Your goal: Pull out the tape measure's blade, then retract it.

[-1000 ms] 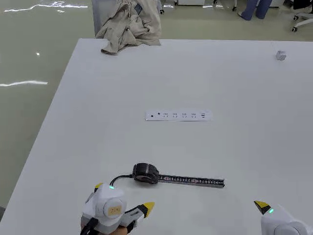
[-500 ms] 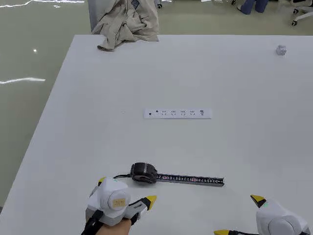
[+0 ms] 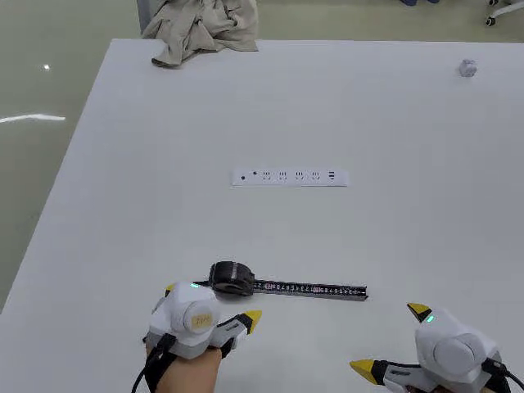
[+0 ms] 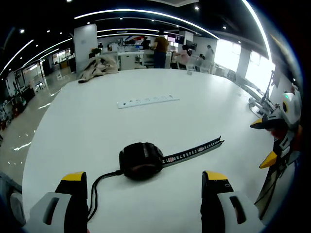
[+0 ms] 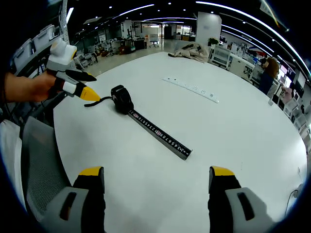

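A black tape measure (image 3: 231,277) lies on the white table (image 3: 164,147), its dark blade (image 3: 311,290) drawn out to the right and lying flat. Its case (image 4: 141,160) sits just ahead of my left gripper (image 4: 143,180), between the two yellow-tipped jaws but clear of them; a black wrist strap (image 4: 99,182) trails from it. My left gripper (image 3: 211,304) is open, just below the case. My right gripper (image 3: 391,341) is open too, below the blade's free end (image 5: 184,154), with nothing between its jaws. The case (image 5: 120,98) also shows in the right gripper view.
A white power strip (image 3: 290,177) lies mid-table. A beige cloth (image 3: 198,31) is heaped at the far left corner, and a small grey object (image 3: 467,68) sits far right. The table's left edge runs close to my left gripper.
Both grippers have come a little further up into the head view, closer to the tape. The tape measure and its drawn-out blade lie as before; the camera has tilted.
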Available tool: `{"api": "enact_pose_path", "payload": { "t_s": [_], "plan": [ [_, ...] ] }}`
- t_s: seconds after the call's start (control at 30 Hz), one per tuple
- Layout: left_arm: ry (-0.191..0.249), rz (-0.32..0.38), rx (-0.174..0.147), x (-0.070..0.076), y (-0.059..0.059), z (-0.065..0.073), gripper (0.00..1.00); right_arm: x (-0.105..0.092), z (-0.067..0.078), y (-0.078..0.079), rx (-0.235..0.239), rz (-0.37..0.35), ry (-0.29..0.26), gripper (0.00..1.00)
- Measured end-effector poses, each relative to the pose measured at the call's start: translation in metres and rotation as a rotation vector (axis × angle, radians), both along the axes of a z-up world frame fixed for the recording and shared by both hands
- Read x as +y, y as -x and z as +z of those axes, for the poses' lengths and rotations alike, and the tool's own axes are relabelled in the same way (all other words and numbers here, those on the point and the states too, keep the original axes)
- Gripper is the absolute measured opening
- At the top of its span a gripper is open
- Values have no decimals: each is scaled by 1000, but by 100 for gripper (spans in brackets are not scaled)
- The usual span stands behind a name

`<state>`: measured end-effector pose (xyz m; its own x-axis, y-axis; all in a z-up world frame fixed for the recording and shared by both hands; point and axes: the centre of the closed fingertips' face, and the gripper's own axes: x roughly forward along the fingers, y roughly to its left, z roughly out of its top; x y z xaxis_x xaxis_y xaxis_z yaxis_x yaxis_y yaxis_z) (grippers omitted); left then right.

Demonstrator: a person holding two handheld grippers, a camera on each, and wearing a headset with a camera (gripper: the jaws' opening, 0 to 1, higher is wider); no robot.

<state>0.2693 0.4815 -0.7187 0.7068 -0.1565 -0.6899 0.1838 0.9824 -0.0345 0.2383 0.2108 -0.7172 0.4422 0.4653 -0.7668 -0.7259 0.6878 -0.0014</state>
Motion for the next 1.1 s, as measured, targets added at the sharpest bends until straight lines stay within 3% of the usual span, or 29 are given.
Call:
{"api": "enact_pose_path", "payload": {
  "t_s": [0.3,0.67,1.1],
  "plan": [
    [3,30,7,-1,-8,-8,94,4,-3,-13,0,42,2,89],
    [33,70,50,1,-15,-21,93,10,-10,-25,-1,108,10,85],
    [53,101,52,6,-29,-28,90,21,-17,-35,-6,196,1,83]
  ]
}}
